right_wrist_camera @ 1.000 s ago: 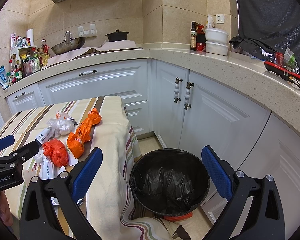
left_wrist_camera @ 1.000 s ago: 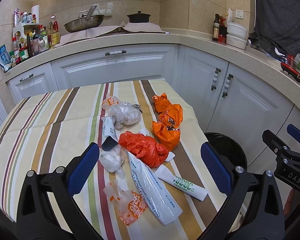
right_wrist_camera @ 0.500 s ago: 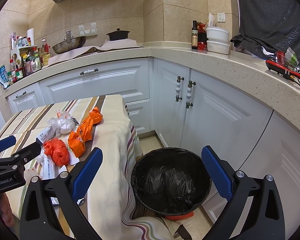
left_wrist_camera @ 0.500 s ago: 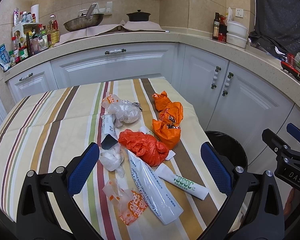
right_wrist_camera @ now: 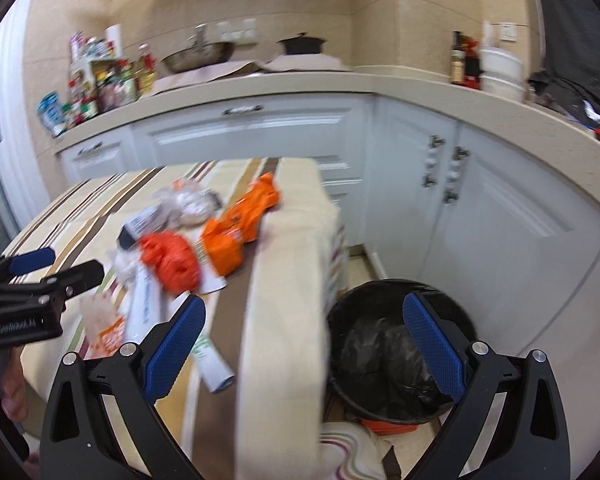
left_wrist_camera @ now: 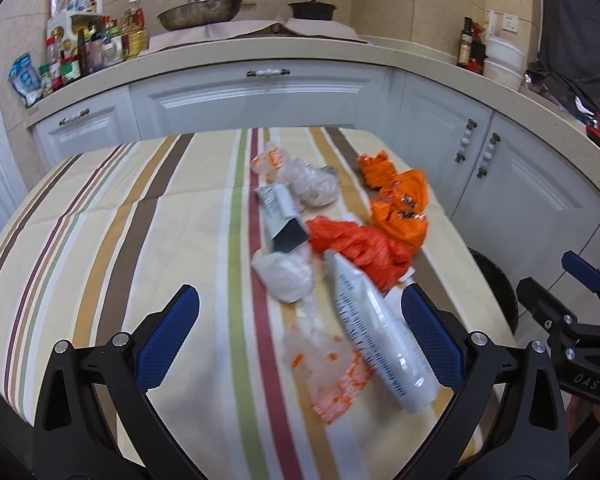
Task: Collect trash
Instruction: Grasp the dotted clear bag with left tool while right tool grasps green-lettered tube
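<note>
Left wrist view shows the left tool (left_wrist_camera: 296, 320) released and empty above the trash: a white packet (left_wrist_camera: 380, 332) and a red bag (left_wrist_camera: 360, 248), both lying on the tabletop (left_wrist_camera: 100, 220) far from the bin. I think the thin bags could slip from the pads. Only the right wrist view shows the bin (right_wrist_camera: 396, 348) inside, beside the tabletop; the right tool (right_wrist_camera: 304, 340) is also released.

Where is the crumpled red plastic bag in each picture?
Left wrist view: the red plastic bag lies right of centre on the striped table, above the long white pouch.
Right wrist view: the same bag is left of centre, beside the orange wrapper.
Shared landmark: the black pot on the back counter.
</note>
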Motion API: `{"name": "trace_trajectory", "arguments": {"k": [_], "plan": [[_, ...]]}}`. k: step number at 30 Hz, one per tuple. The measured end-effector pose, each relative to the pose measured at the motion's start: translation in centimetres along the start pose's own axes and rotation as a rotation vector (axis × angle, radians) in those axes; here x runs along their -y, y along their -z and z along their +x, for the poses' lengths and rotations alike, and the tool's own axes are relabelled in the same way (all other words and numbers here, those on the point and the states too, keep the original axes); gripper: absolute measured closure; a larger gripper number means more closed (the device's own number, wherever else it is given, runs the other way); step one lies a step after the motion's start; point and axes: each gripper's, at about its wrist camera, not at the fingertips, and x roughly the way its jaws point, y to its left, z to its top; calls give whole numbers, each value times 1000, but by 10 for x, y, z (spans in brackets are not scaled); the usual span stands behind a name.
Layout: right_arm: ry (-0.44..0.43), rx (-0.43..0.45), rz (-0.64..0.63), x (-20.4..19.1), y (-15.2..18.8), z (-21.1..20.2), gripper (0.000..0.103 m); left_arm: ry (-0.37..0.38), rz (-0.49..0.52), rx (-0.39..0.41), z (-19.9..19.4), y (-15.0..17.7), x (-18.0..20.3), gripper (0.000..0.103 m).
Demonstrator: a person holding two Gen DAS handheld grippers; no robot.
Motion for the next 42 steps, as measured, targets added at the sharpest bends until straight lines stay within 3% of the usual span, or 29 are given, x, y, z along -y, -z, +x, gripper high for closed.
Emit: {"name": "trace_trajectory", "arguments": {"k": [3, 6, 17, 25, 27, 33, 42], "plan": [[-34, -27, -36, -12, 6, 8, 12, -10, 0, -8, -4, 9, -10, 5], [-92, -85, -54, -17, 13, 17, 47, -10, 3, -21, -6, 14, -14, 5], [-162, -123, -89, -29, 25, 27, 49, 50, -1, -41, -9, 21, -11, 8], [-185, -144, -102, -33, 33, 36, 62, 71, 28, -83, 5, 32, -3, 34], [-181, -141, -113, -35, 33, 36, 65, 83, 17, -103, 11, 34, -4, 49], [-190, -132, -94, -33, 34, 35, 76, 115, -5, -124, 16, 37, -9, 79], [-177, -111, -99, -35, 34, 31, 90, 100, -26, -118, 11, 35, -18, 86]]}}
